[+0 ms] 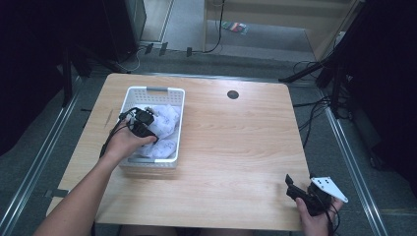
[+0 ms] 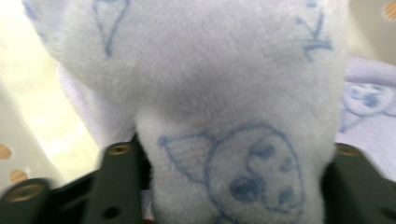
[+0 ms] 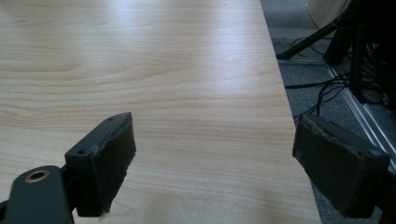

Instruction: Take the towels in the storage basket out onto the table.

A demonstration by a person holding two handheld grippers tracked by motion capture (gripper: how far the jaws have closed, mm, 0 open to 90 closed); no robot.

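White basket (image 1: 177, 105), left of the table (image 1: 236, 147): holds white cloth (image 2: 224, 116) with blue prints; left gripper (image 1: 142, 129) reaches in, jaws clamped on a fold, probably to lift it; right gripper (image 3: 215, 163) waits spread wide, empty, over the near right corner.

The basket (image 1: 179, 114) sat on the table's (image 1: 236, 147) left half, with cloths (image 1: 166, 118) inside. The left gripper (image 1: 142, 120) reached into the basket; the right gripper (image 1: 302, 189) was at the near right corner.

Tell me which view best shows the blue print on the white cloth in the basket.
The left gripper view: the white cloth sits bunched between the left gripper's jaws, its blue cartoon faces clear. The high view shows it small inside the white basket, print faint. The right gripper view looks across the wooden table.
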